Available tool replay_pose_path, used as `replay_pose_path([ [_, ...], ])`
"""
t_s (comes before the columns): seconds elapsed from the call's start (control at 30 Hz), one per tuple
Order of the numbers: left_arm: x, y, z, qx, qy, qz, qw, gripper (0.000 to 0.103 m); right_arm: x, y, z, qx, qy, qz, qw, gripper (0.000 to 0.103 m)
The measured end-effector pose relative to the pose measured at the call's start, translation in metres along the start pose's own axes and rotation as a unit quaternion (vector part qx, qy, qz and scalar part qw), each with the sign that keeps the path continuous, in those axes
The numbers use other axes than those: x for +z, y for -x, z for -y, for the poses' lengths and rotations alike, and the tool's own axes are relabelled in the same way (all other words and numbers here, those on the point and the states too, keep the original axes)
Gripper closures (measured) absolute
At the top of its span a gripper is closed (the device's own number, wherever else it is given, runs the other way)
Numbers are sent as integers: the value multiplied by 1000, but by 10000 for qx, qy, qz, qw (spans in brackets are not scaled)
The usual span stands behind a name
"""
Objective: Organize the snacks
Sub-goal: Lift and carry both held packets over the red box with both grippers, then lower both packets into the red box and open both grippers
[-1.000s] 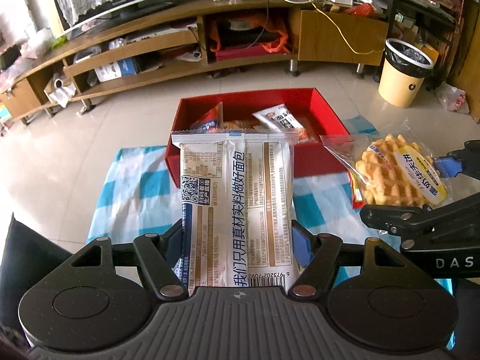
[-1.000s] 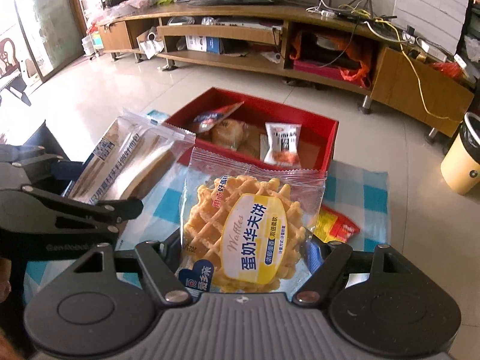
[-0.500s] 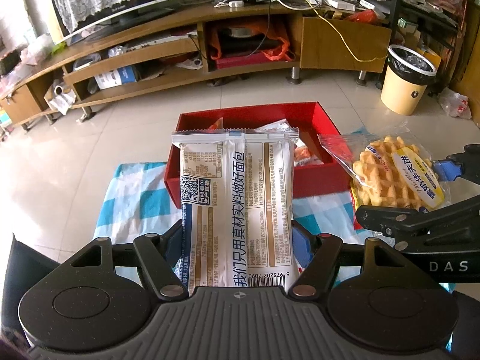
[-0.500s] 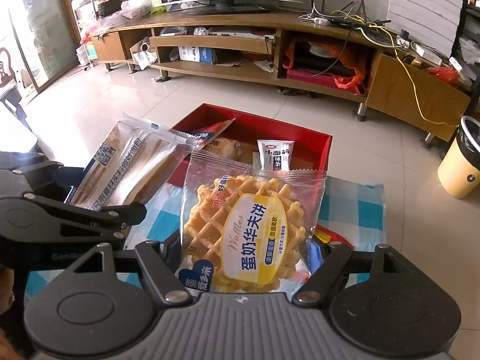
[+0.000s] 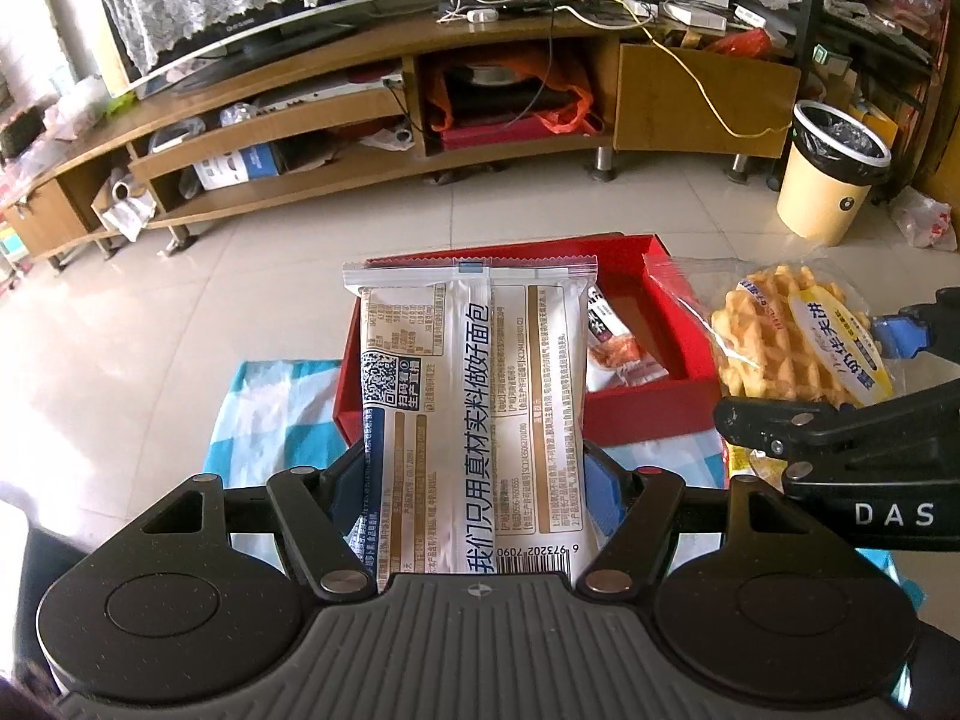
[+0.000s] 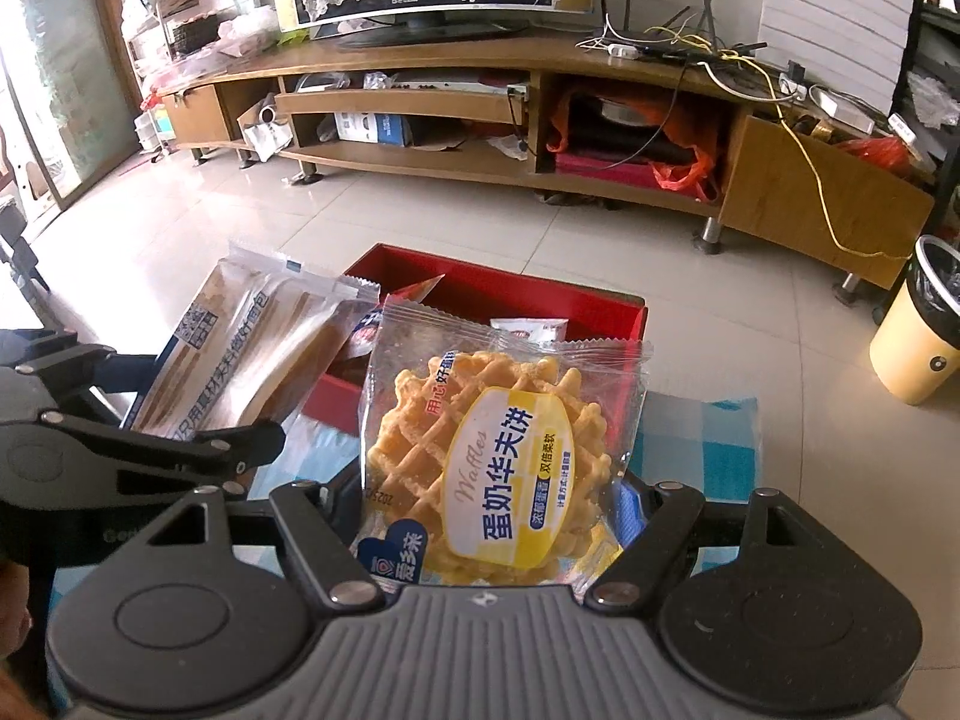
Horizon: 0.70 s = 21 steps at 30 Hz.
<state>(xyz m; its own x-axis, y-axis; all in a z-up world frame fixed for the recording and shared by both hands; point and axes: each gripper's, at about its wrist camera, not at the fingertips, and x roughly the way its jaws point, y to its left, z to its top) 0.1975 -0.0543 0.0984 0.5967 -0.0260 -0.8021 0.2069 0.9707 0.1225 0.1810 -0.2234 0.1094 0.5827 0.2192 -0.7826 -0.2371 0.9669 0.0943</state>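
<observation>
My left gripper [image 5: 474, 480] is shut on a long white bread packet [image 5: 474, 396] that stands upright between its blue pads. My right gripper [image 6: 498, 498] is shut on a clear-wrapped waffle packet [image 6: 504, 450] with a yellow label. Both packets hang above the near edge of an open red box [image 5: 654, 408] on a blue-and-white checked cloth [image 5: 270, 414]. Inside the box lie several small snack packets [image 5: 618, 348]. In the left wrist view the waffle packet [image 5: 798, 342] sits at the right; in the right wrist view the bread packet [image 6: 252, 354] sits at the left.
A long wooden TV cabinet [image 5: 420, 138] with cluttered shelves runs across the back, a television on top. A yellow bin with a black liner [image 5: 828, 174] stands on the tiled floor at the right. Another red snack packet [image 5: 738, 462] lies on the cloth.
Both grippers have moved forward and slightly up with their packets, so the red box now sits lower and closer behind them. Neither grip has changed.
</observation>
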Motion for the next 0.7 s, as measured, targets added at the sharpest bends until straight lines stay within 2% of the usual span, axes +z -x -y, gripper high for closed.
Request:
replay_pose_path([
  [0.33, 25, -19, 2, 134, -65, 33, 9999, 27, 20, -17, 12, -62, -132, 0, 9999, 31],
  [0.7, 51, -59, 4, 199, -24, -90, 9998, 28, 41, -53, 31, -71, -354, -87, 9993, 31],
])
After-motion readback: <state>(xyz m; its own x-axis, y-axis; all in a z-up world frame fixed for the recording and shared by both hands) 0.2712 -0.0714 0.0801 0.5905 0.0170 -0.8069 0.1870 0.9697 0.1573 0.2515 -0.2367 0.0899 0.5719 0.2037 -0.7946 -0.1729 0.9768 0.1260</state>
